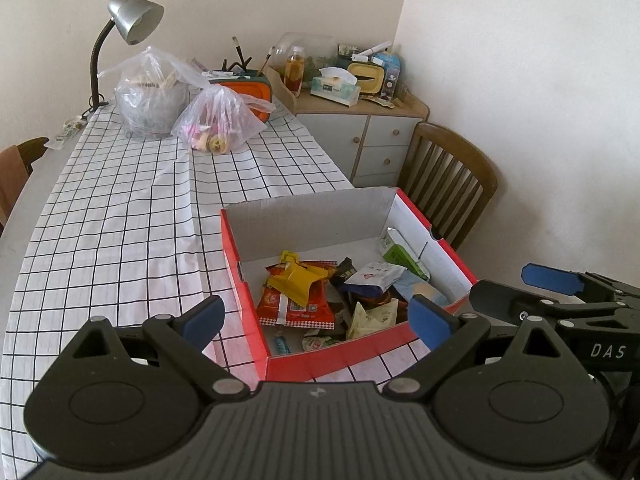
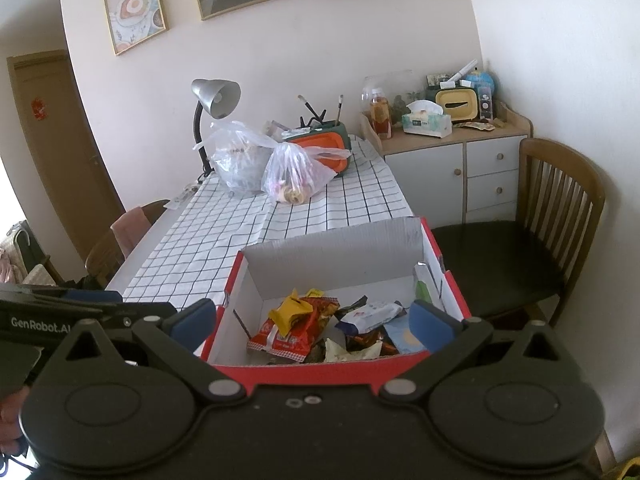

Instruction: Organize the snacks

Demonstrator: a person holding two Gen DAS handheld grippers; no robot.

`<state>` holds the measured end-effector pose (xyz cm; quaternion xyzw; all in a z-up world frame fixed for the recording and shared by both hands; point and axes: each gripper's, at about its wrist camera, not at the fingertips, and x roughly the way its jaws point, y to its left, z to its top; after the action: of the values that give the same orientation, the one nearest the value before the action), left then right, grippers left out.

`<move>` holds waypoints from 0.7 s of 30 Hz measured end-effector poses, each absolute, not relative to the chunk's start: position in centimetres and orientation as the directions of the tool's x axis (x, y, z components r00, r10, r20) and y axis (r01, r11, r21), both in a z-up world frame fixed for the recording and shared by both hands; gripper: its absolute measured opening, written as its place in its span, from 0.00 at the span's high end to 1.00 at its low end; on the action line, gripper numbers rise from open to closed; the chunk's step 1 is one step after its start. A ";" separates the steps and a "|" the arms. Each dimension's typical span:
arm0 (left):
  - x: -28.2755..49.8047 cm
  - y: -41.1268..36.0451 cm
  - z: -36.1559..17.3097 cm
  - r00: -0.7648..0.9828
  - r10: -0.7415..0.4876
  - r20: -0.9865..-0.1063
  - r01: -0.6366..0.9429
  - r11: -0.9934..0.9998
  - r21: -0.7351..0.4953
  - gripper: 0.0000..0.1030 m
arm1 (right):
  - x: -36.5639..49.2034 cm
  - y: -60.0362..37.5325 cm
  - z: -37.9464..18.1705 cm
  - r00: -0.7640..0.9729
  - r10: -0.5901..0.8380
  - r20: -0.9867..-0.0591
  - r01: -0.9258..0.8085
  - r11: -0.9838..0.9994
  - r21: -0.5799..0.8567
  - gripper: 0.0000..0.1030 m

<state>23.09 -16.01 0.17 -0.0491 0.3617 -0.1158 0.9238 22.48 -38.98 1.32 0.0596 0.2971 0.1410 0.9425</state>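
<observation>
A red cardboard box [image 1: 240, 264] [image 2: 456, 292] with a white inside stands on the checked tablecloth [image 1: 120, 220]. Several snack packets lie loose in it: a red packet [image 1: 296, 306] [image 2: 288, 338], a yellow one [image 1: 298, 280] [image 2: 290, 312] on top of it, a white and blue one [image 1: 372, 276] [image 2: 372, 314], and a green one [image 1: 400, 258] [image 2: 422, 290] against the right wall. My left gripper [image 1: 316, 320] hovers open over the box's near left corner, holding nothing. My right gripper [image 2: 312, 322] is open and empty above the near wall. Each shows at the other view's edge.
Two clear plastic bags [image 1: 218, 124] [image 1: 150, 96] of food sit at the table's far end beside a silver desk lamp [image 1: 134, 18] and an orange container [image 1: 256, 94]. A wooden chair [image 2: 560, 216] stands right of the box. A cluttered cabinet [image 1: 360, 136] fills the corner.
</observation>
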 end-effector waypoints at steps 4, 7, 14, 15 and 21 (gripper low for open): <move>23.2 -16.0 0.1 0.710 -0.250 -0.658 0.179 0.968 -0.175 0.04 | 22.6 -38.7 1.2 0.782 0.299 -0.547 -0.227 0.954 0.197 0.00; 23.3 -16.0 0.0 0.707 -0.252 -0.661 0.179 0.968 -0.178 0.04 | 22.6 -38.5 1.2 0.780 0.298 -0.550 -0.226 0.954 0.196 0.00; 23.7 -15.6 -0.4 0.703 -0.257 -0.663 0.184 0.966 -0.179 0.04 | 22.8 -38.3 1.1 0.779 0.293 -0.554 -0.221 0.956 0.196 0.00; 23.8 -15.6 -0.4 0.703 -0.257 -0.663 0.183 0.967 -0.179 0.04 | 22.8 -38.2 1.1 0.779 0.293 -0.555 -0.220 0.956 0.195 0.00; 24.1 -15.4 -0.6 0.698 -0.260 -0.667 0.184 0.966 -0.183 0.04 | 22.9 -38.0 1.0 0.778 0.290 -0.558 -0.219 0.957 0.193 0.00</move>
<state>24.07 -15.42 -0.60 -0.0512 0.3695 -0.1207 0.9200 22.92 -38.04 0.98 0.0586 0.3049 0.1351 0.9409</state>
